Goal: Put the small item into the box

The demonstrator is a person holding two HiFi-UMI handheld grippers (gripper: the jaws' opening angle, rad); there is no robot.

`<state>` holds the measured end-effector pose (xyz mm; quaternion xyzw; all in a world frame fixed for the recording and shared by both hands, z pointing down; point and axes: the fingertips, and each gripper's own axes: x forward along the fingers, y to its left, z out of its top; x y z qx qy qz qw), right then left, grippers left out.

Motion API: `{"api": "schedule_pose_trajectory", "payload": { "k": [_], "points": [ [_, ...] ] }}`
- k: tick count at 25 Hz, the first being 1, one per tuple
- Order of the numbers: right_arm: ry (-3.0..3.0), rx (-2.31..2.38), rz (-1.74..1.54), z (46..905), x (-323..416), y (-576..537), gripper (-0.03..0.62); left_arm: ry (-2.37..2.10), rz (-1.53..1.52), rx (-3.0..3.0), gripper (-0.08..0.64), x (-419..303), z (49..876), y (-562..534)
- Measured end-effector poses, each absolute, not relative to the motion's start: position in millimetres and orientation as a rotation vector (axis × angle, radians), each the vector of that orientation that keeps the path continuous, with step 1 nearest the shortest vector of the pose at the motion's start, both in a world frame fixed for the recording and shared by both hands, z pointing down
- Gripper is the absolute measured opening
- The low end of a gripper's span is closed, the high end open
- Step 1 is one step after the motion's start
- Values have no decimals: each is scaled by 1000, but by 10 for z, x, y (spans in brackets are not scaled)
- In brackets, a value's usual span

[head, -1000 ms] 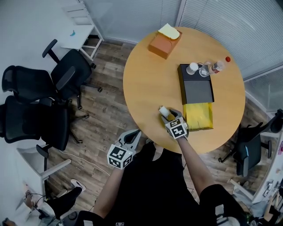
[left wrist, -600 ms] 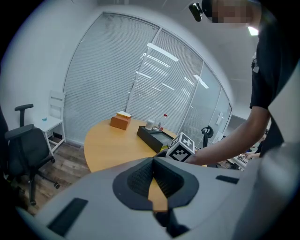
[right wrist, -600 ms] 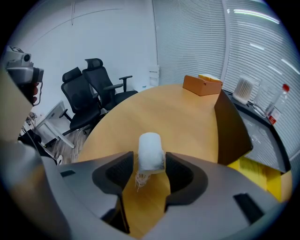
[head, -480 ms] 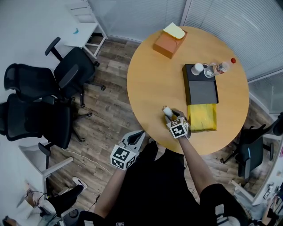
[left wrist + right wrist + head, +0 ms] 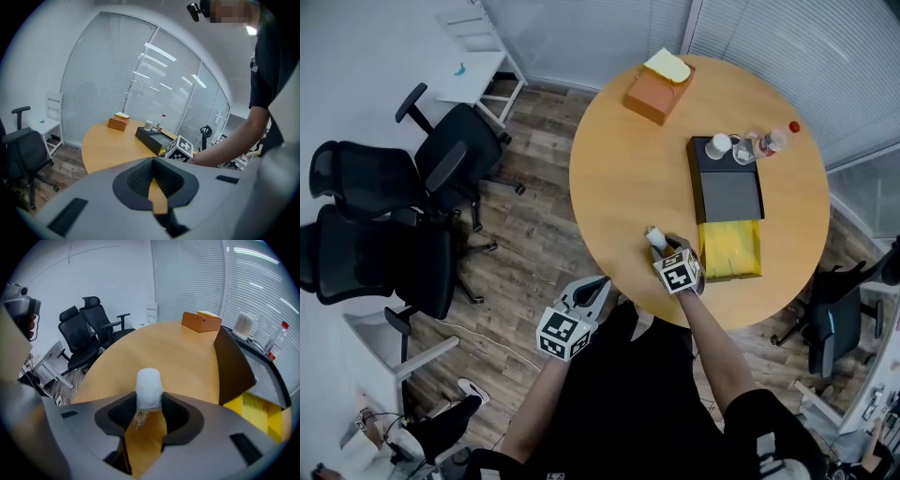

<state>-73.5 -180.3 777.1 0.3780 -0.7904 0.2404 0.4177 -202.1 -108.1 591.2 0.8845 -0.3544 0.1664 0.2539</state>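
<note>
Black office chairs (image 5: 384, 225) are grouped on the wood-look floor at the far left of the head view. Next, the left gripper (image 5: 590, 291) is held off the near edge of the table, over the floor; in its own view its jaws are seen brought together at the tips, with nothing between them. The round wooden table (image 5: 619, 178) is set to the right of it, and an orange box (image 5: 652, 97) with a pale yellow piece on top is placed by its far edge. Near the table's near edge, the small white roll (image 5: 655, 238) is stood on end on the tabletop and is clasped by the right gripper (image 5: 662, 246). In the right gripper view the jaws, which have just been closing, are seen with both pads laid against the sides of the roll, and loose threads are seen hanging from its lower end. Further right, the open black box (image 5: 727, 192) is laid flat, well apart from the roll, with a yellow sheet (image 5: 731, 251) touching its near end and a red-capped bottle (image 5: 776, 139) at its far end.
</note>
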Motion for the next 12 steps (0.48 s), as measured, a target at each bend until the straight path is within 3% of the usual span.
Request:
{"api": "schedule_pose_trajectory", "payload": {
  "k": [12],
  "points": [
    [-2017,1024,608,7488,-663,-1753,163,-921,446,2437,6,-1924,5878,-1138]
  ]
}}
